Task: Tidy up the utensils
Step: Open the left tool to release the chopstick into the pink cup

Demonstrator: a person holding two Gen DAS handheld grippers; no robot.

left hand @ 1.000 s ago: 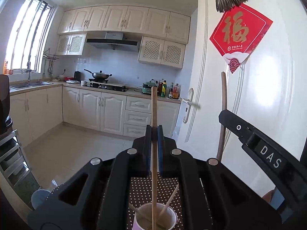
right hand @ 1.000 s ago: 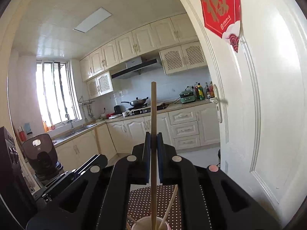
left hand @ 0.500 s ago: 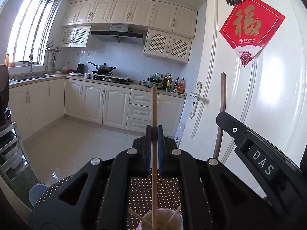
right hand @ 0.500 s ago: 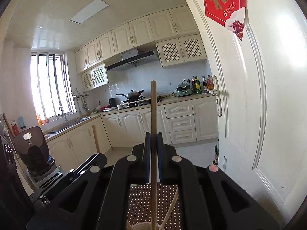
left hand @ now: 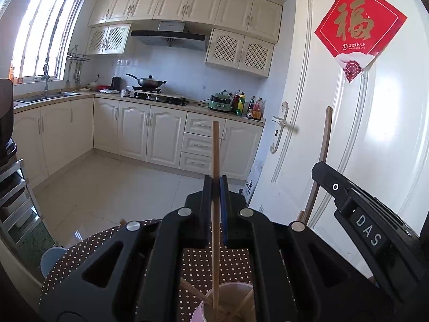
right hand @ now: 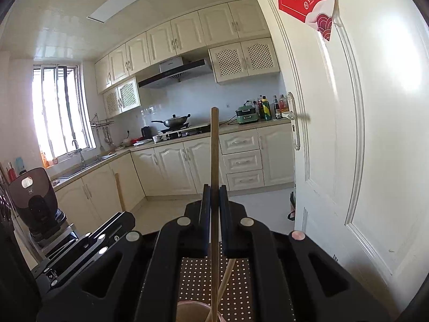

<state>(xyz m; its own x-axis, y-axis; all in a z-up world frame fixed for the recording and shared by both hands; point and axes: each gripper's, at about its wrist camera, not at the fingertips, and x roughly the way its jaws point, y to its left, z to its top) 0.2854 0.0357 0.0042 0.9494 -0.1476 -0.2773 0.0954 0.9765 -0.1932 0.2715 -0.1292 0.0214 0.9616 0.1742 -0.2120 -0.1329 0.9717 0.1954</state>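
- Chopstick (left hand: 215,201) pinched upright by left gripper (left hand: 215,187), tip inside pink cup (left hand: 228,308)
- Right gripper (right hand: 214,196) pinches darker chopstick (right hand: 214,187) above the cup on the dotted tablecloth (right hand: 198,276)

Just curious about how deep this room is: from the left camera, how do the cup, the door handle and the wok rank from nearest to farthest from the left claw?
1. Cup: right below the left claw, its chopstick dipping in.
2. Door handle: ahead, to the right.
3. Wok: on the far stove, ahead-left.
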